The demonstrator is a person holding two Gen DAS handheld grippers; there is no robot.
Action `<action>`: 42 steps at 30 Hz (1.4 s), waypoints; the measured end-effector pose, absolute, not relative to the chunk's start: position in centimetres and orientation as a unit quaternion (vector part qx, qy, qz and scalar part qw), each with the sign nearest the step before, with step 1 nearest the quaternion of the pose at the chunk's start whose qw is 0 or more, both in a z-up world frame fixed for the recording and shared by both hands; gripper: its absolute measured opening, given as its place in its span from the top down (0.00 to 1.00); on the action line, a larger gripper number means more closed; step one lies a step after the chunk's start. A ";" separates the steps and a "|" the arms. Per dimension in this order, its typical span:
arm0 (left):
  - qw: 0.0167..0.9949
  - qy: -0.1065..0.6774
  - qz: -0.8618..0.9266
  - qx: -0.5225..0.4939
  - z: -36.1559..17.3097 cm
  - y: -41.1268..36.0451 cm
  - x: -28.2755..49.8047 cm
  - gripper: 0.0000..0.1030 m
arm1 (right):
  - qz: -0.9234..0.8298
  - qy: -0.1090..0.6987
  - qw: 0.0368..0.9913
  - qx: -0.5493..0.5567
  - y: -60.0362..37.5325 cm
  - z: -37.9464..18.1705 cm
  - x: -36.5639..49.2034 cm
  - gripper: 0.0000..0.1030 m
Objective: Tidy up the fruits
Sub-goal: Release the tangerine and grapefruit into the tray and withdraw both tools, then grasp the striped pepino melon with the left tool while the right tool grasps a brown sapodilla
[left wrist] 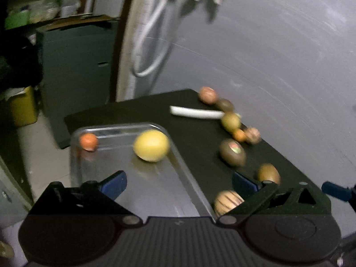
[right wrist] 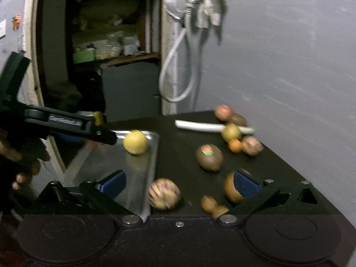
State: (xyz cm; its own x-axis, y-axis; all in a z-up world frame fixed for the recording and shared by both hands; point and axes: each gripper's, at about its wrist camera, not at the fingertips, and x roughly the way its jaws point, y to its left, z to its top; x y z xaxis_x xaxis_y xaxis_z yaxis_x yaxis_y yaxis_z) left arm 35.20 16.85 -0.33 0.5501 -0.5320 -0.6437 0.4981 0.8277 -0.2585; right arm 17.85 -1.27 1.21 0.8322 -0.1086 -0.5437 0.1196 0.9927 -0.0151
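Blue-padded left gripper [left wrist: 178,183], jaws spread wide and holding nothing, hangs over the near end of a metal tray [left wrist: 155,191]; its left pad sits above the tray floor, its right pad beyond the tray's right rim. Ahead of it in the tray: one yellow lemon [left wrist: 151,145] by the far right corner, one small orange fruit [left wrist: 88,141] at the far left corner. Right of the tray, on the black table [left wrist: 195,133]: a striped pale fruit [left wrist: 228,202] just inside the right finger, a brown kiwi [left wrist: 268,174] past that finger, a stickered dark fruit [left wrist: 232,152] farther ahead. Right gripper [right wrist: 179,183], likewise spread and empty, straddles the tray's right rim; the striped fruit lies between its fingers, near centre, a tan gourd-shaped piece [right wrist: 212,204] beside its right finger, the kiwi partly behind its right pad. Far right: a white stalk [right wrist: 211,127], a green-yellow fruit [right wrist: 231,132], a small orange [right wrist: 235,145], two reddish fruits, blurred. Left arm of the other gripper crosses above the tray's far left.
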 end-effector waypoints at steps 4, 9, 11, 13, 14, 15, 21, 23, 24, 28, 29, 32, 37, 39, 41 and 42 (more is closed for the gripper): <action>0.865 0.379 -0.330 0.009 -1.0 15.5 32.9 0.01 | -0.094 0.302 0.949 0.021 -2.6 0.4 15.2 0.01; 0.841 0.392 -0.369 0.056 -2.4 13.4 30.8 0.01 | -0.122 0.328 0.936 0.048 -4.0 -0.9 12.7 0.01; 0.832 0.395 -0.382 0.073 -2.9 12.8 29.9 0.01 | -0.126 0.345 0.929 0.056 -4.7 -1.6 12.2 0.01; 0.826 0.396 -0.392 0.091 -3.5 12.1 29.2 0.01 | -0.127 0.368 0.919 0.061 -5.2 -2.4 11.9 0.01; 0.822 0.397 -0.395 0.098 -3.7 11.8 29.1 0.01 | -0.126 0.382 0.914 0.060 -5.4 -2.7 11.9 0.01; 0.820 0.397 -0.399 0.106 -4.0 11.4 28.9 0.01 | -0.125 0.393 0.909 0.059 -5.7 -3.1 11.9 0.01; 0.807 0.387 -0.415 0.163 -4.8 9.7 28.7 0.01 | -0.102 0.429 0.897 0.047 -7.3 -4.9 12.1 0.01; 0.804 0.383 -0.417 0.180 -5.0 9.2 28.9 0.01 | -0.087 0.431 0.897 0.033 -7.6 -5.3 12.4 0.01; 0.803 0.381 -0.418 0.187 -5.1 9.0 29.1 0.01 | -0.079 0.432 0.898 0.025 -7.7 -5.4 12.6 0.01; 0.795 0.375 -0.425 0.216 -5.7 8.1 29.8 0.01 | -0.047 0.424 0.904 0.002 -8.2 -5.9 13.5 0.01; 0.793 0.373 -0.427 0.225 -5.8 7.9 29.9 0.01 | -0.040 0.423 0.905 -0.003 -8.4 -6.0 13.8 0.01; 0.787 0.365 -0.431 0.247 -6.2 7.3 30.4 0.01 | -0.026 0.418 0.908 -0.006 -9.1 -6.3 14.7 0.01; 0.784 0.355 -0.436 0.261 -6.3 6.4 31.4 0.01 | 0.000 0.411 0.912 0.004 -10.2 -6.6 16.3 0.01; 0.783 0.354 -0.437 0.265 -6.5 5.9 31.9 0.01 | 0.011 0.406 0.914 -0.001 -10.3 -6.8 17.1 0.01; 0.781 0.355 -0.437 0.270 -6.6 5.5 32.3 0.01 | 0.023 0.407 0.913 -0.008 -10.5 -7.1 18.0 0.01; 0.779 0.356 -0.437 0.273 -6.7 5.3 32.5 0.01 | 0.026 0.407 0.913 -0.010 -10.5 -7.3 18.3 0.01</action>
State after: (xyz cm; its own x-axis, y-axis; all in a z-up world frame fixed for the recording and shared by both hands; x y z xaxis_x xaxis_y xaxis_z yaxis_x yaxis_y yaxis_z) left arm 32.49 5.34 -6.67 0.3645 -0.4861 -0.7943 0.8757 0.4689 0.1150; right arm 18.32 -10.51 -7.31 0.6678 0.0394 -0.7433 -0.0560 0.9984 0.0026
